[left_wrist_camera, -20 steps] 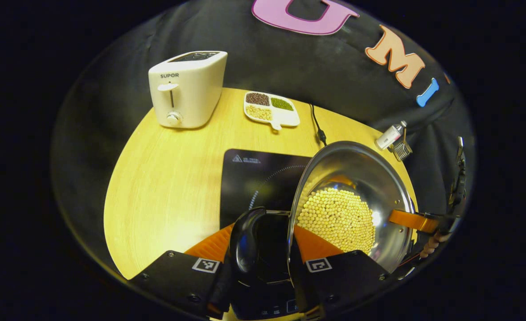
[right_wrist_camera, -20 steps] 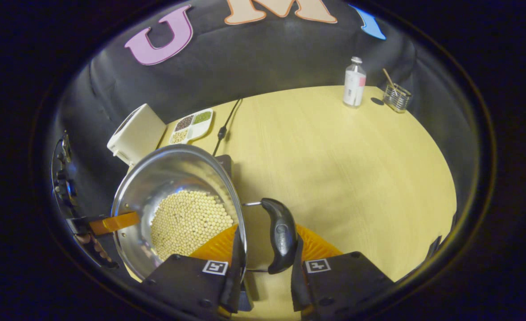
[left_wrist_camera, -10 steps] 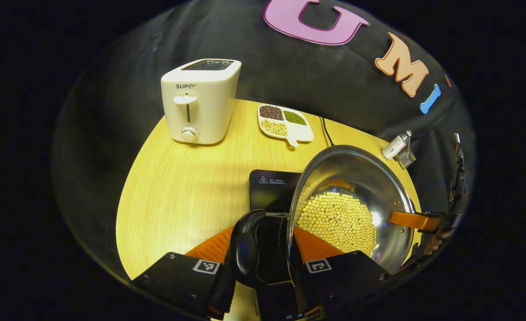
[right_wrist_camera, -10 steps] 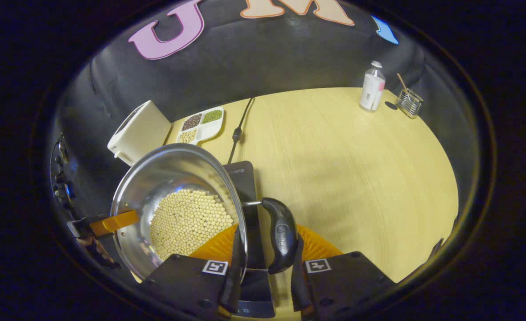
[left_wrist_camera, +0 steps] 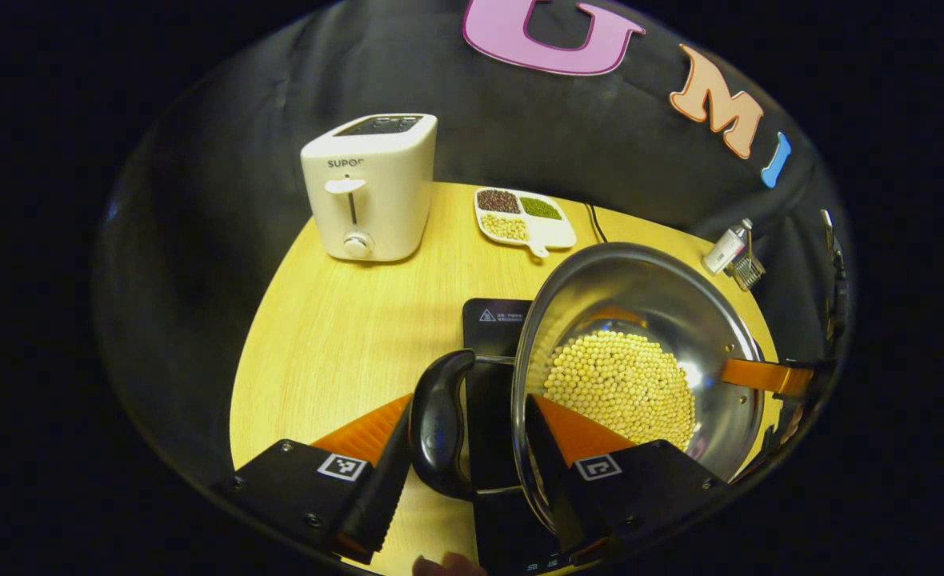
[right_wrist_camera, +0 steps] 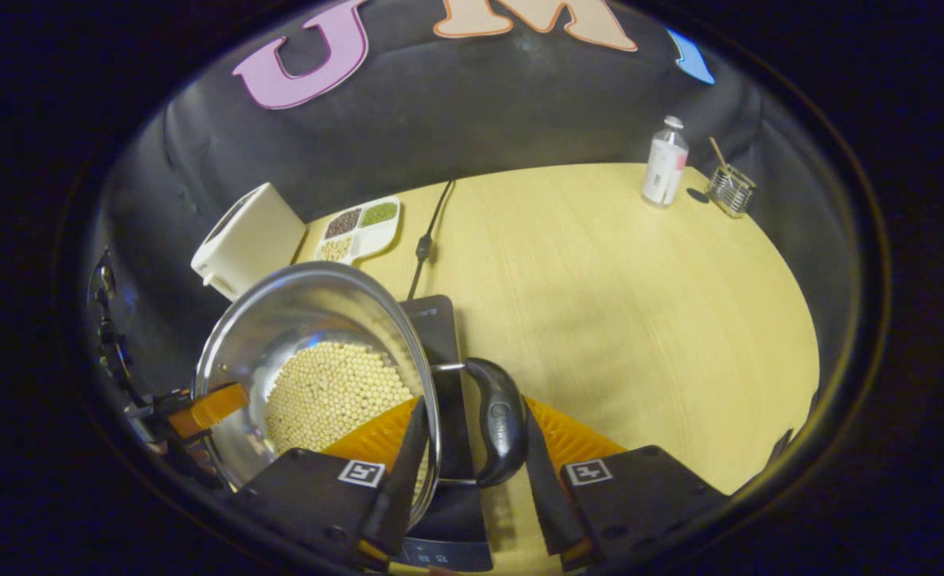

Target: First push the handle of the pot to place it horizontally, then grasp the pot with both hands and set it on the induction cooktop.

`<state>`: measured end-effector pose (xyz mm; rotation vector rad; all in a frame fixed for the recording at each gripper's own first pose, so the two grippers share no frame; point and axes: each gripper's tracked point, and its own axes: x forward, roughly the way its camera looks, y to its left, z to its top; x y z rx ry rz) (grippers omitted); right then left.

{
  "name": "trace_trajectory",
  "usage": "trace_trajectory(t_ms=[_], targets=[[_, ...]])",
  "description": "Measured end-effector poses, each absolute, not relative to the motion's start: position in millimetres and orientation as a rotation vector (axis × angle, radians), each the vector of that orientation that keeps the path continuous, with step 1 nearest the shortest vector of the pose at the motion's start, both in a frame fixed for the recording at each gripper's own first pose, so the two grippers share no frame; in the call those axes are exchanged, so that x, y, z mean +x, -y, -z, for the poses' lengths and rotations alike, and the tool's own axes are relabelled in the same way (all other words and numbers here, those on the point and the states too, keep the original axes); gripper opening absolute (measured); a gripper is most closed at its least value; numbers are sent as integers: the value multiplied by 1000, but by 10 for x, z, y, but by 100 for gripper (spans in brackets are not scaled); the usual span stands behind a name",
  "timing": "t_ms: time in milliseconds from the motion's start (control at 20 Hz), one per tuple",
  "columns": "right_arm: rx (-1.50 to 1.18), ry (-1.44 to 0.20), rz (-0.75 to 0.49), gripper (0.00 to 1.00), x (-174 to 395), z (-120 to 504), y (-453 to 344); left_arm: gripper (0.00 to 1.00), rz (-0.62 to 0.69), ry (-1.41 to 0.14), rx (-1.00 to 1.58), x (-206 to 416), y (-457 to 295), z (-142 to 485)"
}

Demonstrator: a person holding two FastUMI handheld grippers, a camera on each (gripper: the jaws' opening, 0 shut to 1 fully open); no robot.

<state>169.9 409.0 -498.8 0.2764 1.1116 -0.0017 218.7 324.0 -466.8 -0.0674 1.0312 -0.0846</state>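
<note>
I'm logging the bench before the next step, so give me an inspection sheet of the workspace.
Surface: round wooden table.
Job's things: steel pot of soybeans over the induction cooktop; contact unclear.
Clutter: toaster, divided dish of beans, bottle, wire holder.
Grippers: left gripper open, straddling the left handle and pot wall; right gripper open, straddling the right handle and pot wall.
Cables: black cable behind the cooktop.
Surroundings: black cloth wall.
</note>
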Motion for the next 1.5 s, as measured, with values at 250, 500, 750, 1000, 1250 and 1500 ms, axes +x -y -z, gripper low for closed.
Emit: trace_trajectory(t_ms=[250, 500, 750, 1000, 1250, 1500], targets=[[273, -1068, 13, 77, 1690, 4805, -3936, 88, 23, -989, -51, 2125, -3305, 4480], [285, -997, 6, 82, 1671, 4534, -3766, 93, 4, -868, 5, 2170, -3197, 4099], [286, -905, -10, 87, 1661, 4240, -3357, 93, -3, -766, 74, 2086, -2813, 3661], [260, -831, -77, 87, 1444, 3887, -2760, 93, -36, -688, 80, 1823, -2145, 3235], [241, -675, -114, 88, 1266, 3378, -2104, 93, -38, -568, 100, 1476, -1379, 2757], [243, -540, -117, 87, 1145, 2850, -1558, 92, -11, -431, 55, 1260, -773, 2115]])
